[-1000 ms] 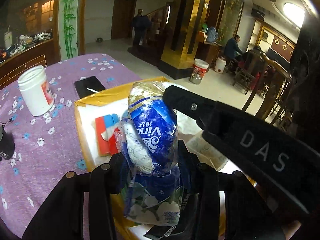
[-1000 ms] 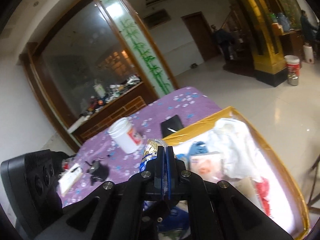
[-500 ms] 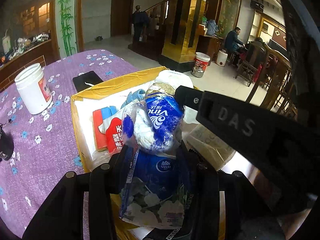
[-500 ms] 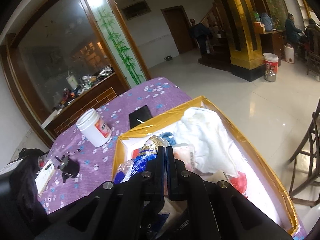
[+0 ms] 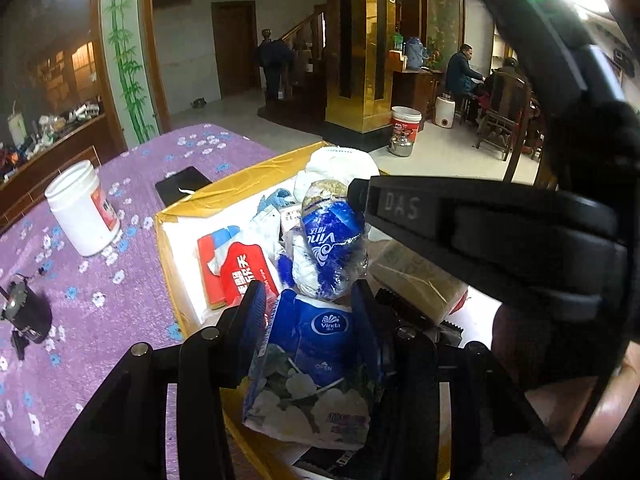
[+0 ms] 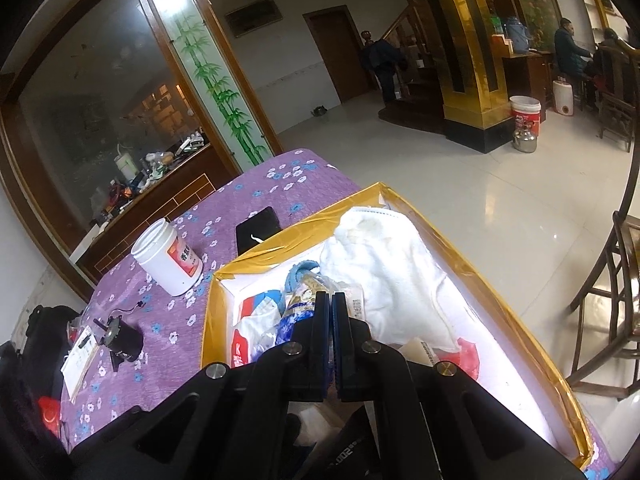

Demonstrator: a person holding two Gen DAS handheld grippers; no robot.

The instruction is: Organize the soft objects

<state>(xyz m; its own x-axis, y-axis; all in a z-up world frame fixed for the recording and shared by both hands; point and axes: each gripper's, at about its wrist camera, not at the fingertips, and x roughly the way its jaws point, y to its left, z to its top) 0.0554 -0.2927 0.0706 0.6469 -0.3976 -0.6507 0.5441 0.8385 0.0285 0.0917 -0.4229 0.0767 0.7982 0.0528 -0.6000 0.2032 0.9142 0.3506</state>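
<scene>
**Tissue pack held over the box, ready to be set down**

The left gripper has its fingers clamped on a blue Vinda tissue pack, held just above the near edge of the gold-rimmed box that stands on the purple flowered surface; the right gripper has its fingers pressed together, apparently pinching the clear wrapper of a second blue tissue bundle, though what lies between them cannot be made out; the step in hand looks like placing soft goods into the box; the next move calls for lowering the pack into a free patch of the box floor and only then parting the fingers, since a red and white packet and the bundle crowd the near corner.

The left wrist view shows the held pack and the right tool crossing above it; the right wrist view alone shows the box's whole interior, with a white towel filling its middle, and bare white floor along the right wall; both show the white jar and the black phone outside the box.
</scene>
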